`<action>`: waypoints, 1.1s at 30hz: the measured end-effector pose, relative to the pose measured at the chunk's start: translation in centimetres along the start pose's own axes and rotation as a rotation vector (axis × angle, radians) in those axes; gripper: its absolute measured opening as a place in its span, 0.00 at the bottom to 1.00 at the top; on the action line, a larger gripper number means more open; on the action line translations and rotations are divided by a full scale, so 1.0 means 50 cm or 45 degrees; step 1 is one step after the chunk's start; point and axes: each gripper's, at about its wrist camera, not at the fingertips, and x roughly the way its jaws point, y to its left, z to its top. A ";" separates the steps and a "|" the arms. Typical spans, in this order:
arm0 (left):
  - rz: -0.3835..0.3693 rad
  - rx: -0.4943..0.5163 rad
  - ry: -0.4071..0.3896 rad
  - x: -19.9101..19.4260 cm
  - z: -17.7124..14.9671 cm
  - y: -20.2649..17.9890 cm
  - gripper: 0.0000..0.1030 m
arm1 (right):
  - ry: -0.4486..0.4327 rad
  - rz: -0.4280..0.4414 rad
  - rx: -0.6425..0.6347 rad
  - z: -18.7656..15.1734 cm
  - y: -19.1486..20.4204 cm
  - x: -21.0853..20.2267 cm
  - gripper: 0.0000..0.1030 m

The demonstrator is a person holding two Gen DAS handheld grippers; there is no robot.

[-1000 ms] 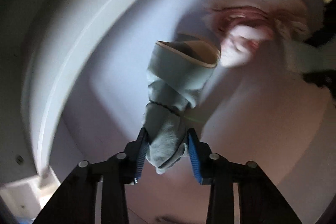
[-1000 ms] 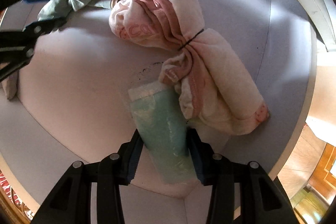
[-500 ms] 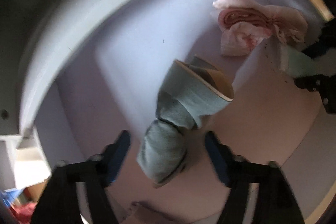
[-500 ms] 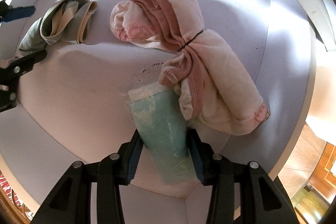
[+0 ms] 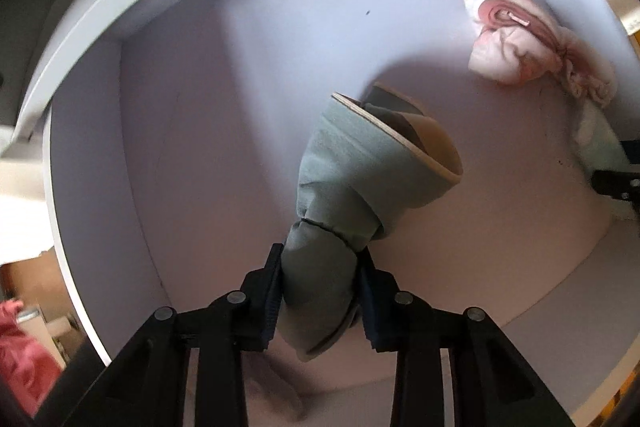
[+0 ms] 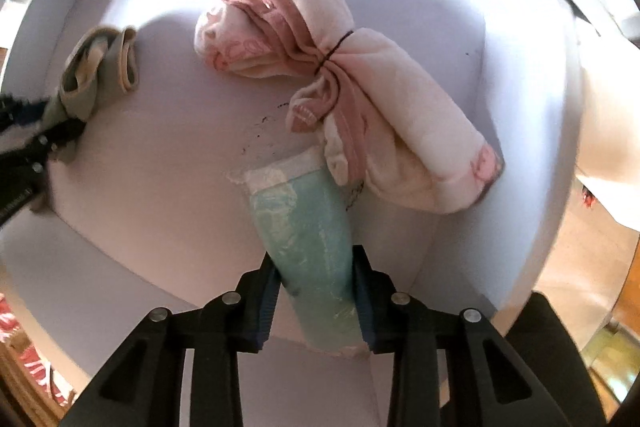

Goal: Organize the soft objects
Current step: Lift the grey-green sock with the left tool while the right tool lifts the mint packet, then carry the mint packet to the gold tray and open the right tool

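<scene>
left tongs pinching green cloth, right tongs closing on teal pack

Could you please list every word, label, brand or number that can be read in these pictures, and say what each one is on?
None can be read for certain.
Pink towel: pink lettering near its rolled end, possibly "CO", too distorted to read; otherwise only strawberry pictures.
Left gripper, seen in the right wrist view: faint print on its black arm, too small and blurred.
Green cloth roll and teal packet: no text visible.
</scene>
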 end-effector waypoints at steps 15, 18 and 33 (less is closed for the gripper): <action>-0.025 -0.125 0.069 0.026 0.016 0.025 0.33 | -0.131 0.218 0.231 -0.049 -0.076 -0.151 0.32; -0.020 -0.121 0.068 0.024 0.018 0.019 0.33 | -0.167 0.248 0.260 -0.061 -0.096 -0.192 0.32; -0.023 -0.126 0.069 0.006 0.002 0.017 0.33 | -0.368 0.312 0.252 -0.089 -0.103 -0.402 0.32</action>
